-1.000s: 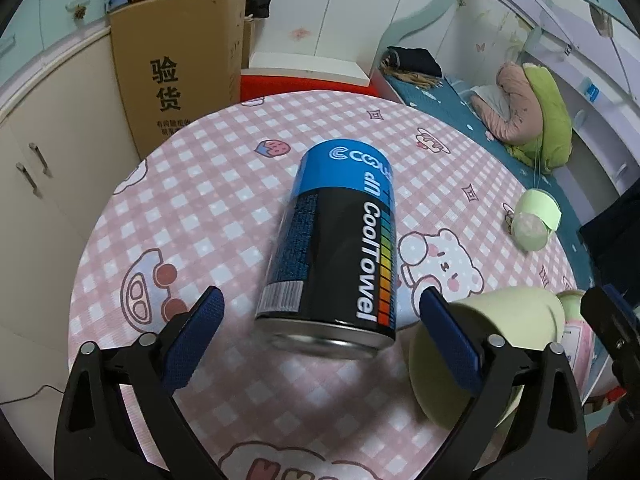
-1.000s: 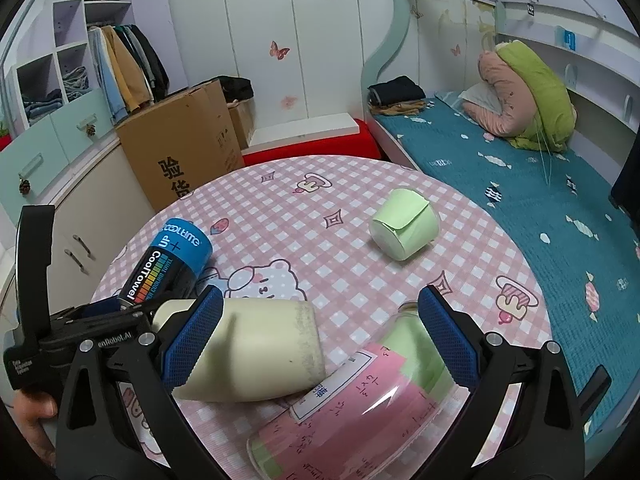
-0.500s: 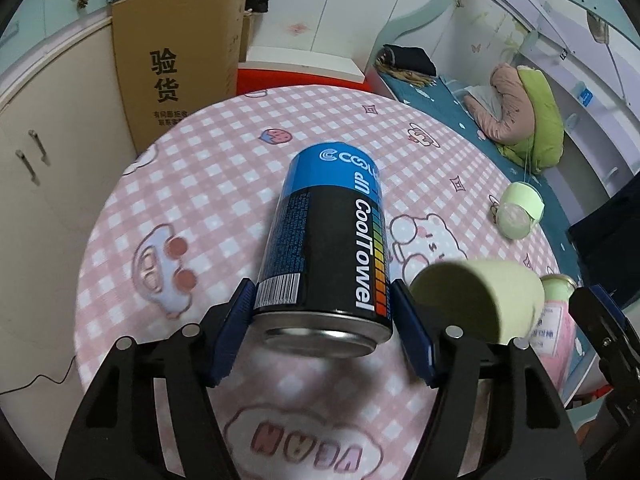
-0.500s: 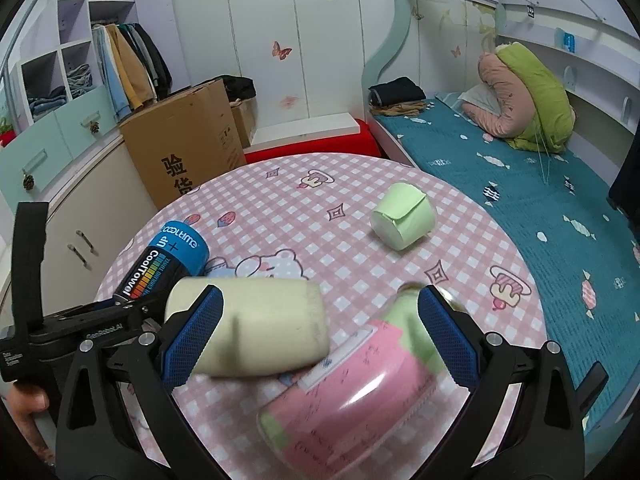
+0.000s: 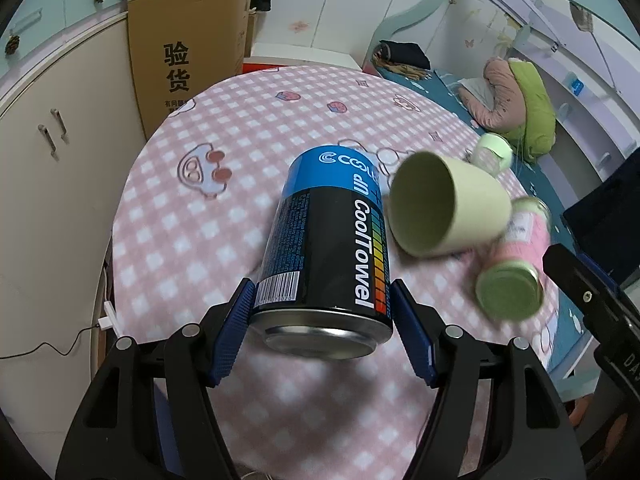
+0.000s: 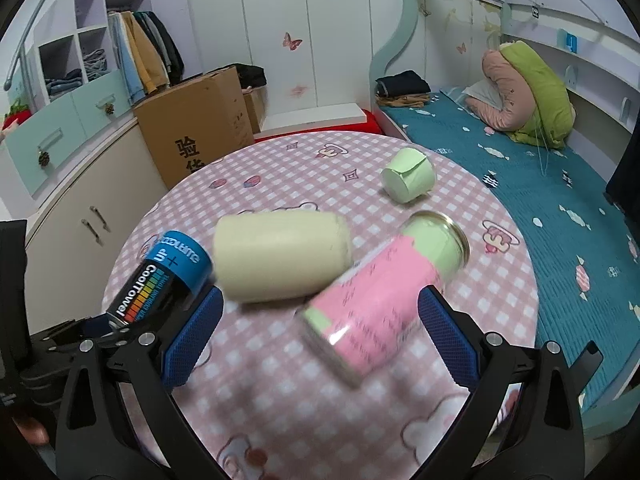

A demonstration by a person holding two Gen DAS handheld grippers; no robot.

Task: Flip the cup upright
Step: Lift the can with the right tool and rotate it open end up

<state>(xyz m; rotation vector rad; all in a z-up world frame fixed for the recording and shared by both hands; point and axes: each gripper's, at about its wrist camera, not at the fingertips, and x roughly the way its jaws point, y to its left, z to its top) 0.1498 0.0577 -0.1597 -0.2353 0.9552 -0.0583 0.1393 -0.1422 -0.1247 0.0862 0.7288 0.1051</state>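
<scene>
Blue pads of the left gripper (image 5: pixel 322 322) press on both sides of a black-and-blue CoolTowel can (image 5: pixel 332 248), clenched on it near its metal bottom end, with the blue top end pointing away toward 12 o'clock. In the left wrist view the can tilts over the pink checked table (image 5: pixel 208 216), and its lower rim looks raised off the cloth, though the blur makes that hard to judge.

At about 2 o'clock from the can lies the cup (image 5: pixel 444 208), pale yellow-green, on its side, its open mouth turned toward the can and the left camera. In the right wrist view the same cup (image 6: pixel 280 256) lies across the middle of the table with its side wall to the camera, just beside the can's blue end (image 6: pixel 160 276); whether they touch cannot be told.

The right gripper (image 6: pixel 318 334) is spread wide and holds nothing. Between its blue pads, and beyond them, lies a pink-labelled jar (image 6: pixel 380 296) with pale green ends, tipped on its side and blurred, its near corner just beside the cup. Farther off, at about 1 o'clock in the right wrist view, a small light green container (image 6: pixel 408 180) lies tilted on the table, well apart from the rest.
</scene>
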